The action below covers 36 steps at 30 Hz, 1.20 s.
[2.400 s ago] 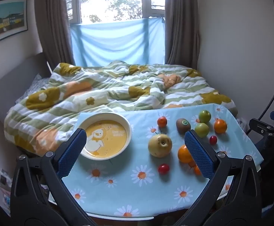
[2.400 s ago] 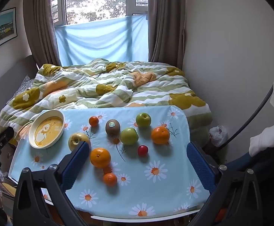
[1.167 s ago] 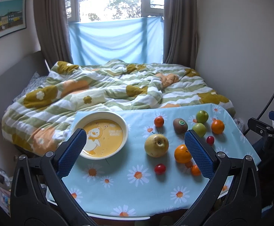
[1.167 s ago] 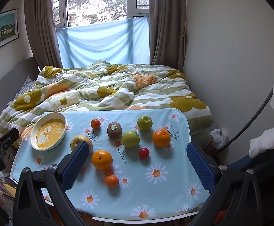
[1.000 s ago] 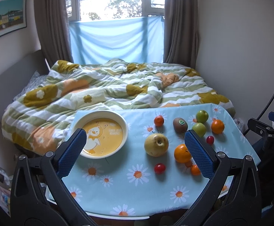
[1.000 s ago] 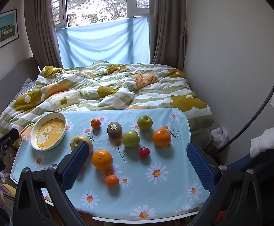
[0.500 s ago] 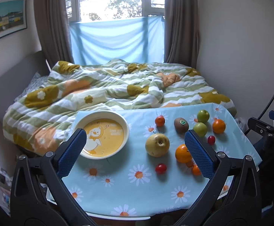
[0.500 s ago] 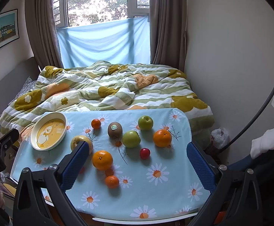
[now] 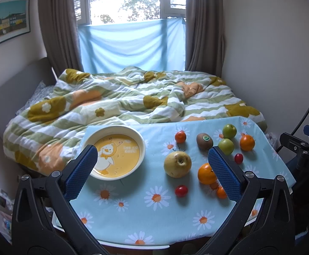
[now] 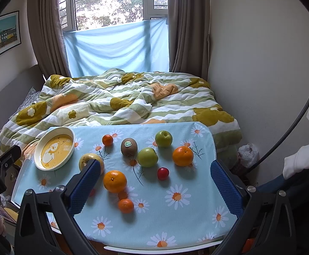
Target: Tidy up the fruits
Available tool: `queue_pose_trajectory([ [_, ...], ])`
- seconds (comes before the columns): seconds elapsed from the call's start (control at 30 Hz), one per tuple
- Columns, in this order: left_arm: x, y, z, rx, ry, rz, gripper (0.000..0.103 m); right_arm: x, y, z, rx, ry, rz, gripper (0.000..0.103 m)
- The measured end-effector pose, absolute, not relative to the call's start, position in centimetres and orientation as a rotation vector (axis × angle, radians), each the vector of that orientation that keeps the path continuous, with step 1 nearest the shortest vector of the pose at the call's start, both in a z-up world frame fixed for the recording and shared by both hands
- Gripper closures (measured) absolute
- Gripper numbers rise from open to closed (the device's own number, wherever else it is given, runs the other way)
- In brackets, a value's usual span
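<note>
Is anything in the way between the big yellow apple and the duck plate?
No. Only bare flowery tablecloth lies between the yellow apple and the plate. The other fruits sit to the apple's other sides, and both grippers hang back, open and empty.

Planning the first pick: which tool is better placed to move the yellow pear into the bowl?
Left, probably. The left tool is open, with the pear and the empty bowl both inside its span. In the right view, the right tool is also open, but the pear sits behind its left finger.

Glossy plate (image 9: pixel 142 146), matt cloth tablecloth (image 10: pixel 188 216), fuzzy kiwi (image 10: pixel 129 147)
</note>
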State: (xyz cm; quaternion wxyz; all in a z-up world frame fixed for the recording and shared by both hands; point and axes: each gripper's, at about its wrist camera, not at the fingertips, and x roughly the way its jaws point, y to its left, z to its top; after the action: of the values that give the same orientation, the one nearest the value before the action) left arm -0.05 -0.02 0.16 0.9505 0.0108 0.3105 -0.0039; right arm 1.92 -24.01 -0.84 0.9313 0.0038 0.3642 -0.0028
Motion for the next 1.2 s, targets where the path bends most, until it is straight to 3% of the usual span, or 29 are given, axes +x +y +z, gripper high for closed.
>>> queue_pose_trajectory([
  [0.83, 0.1, 0.1, 0.5, 0.027, 0.637, -0.003, 0.000, 1.8, -24.2, -0.9, 0.008, 0.744, 0.000, 0.000],
  [1.2, 2.3, 0.3, -1.1, 0.036, 0.735, -0.009, 0.000, 3.4, -23.8, -2.3, -0.011, 0.810, 0.084, 0.000],
])
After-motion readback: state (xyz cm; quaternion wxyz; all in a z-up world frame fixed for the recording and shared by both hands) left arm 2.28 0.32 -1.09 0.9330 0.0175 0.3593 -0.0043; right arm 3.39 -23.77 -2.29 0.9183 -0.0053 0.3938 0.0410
